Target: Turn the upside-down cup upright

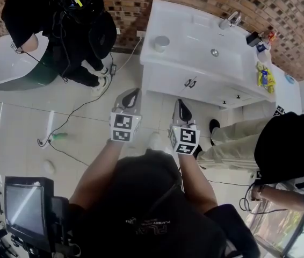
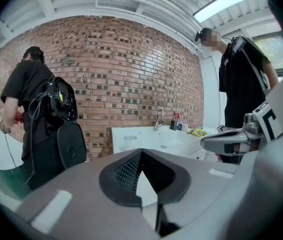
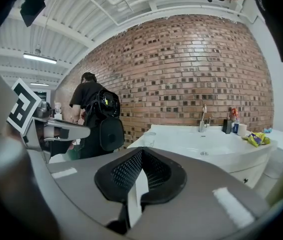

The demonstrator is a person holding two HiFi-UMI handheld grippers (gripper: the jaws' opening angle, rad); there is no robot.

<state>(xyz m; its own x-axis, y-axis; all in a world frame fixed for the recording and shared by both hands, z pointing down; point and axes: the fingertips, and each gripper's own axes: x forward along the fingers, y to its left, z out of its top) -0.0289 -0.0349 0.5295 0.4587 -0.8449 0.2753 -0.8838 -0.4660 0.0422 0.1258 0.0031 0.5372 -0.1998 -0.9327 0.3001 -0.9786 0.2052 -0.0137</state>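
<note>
Both bare forearms stretched forward, elbows bent, side by side and roughly parallel, stopping short of the front edge of the white tabletop [image 1: 195, 63] and hanging over glossy pale floor tiles [image 1: 23, 128]. Left tool [image 1: 135, 92] in one hand, right tool [image 1: 180, 102] in the other, each aimed toward the tabletop and each carrying a cube [image 1: 122, 128] of black-and-white square markers near the wrist. Both clenched on nothing: ribbed black pads [image 2: 126, 171] pressed together at the tips, set in smooth grey moulded shells. Neither touching the tabletop.

On the tabletop's left front corner, well apart from both tools: the cup [image 1: 161, 43], a small round see-through tumbler with straight sides. Too small to tell which end is up.

Sunk into the tabletop's middle, a smooth oval basin, with a curved chrome faucet [image 1: 230, 20] at the back edge. At the tabletop's right end, a crumpled yellow wrapper [image 1: 264, 77]. Behind the tabletop, a rough red-brown brick wall [image 1: 302, 15]. Left of the tabletop, a person in black [image 1: 28, 9] wearing a black backpack, bent over a white tub [image 1: 1, 69]. At the tabletop's right front, a second person [image 1: 286, 144] in a black top and beige trousers.
</note>
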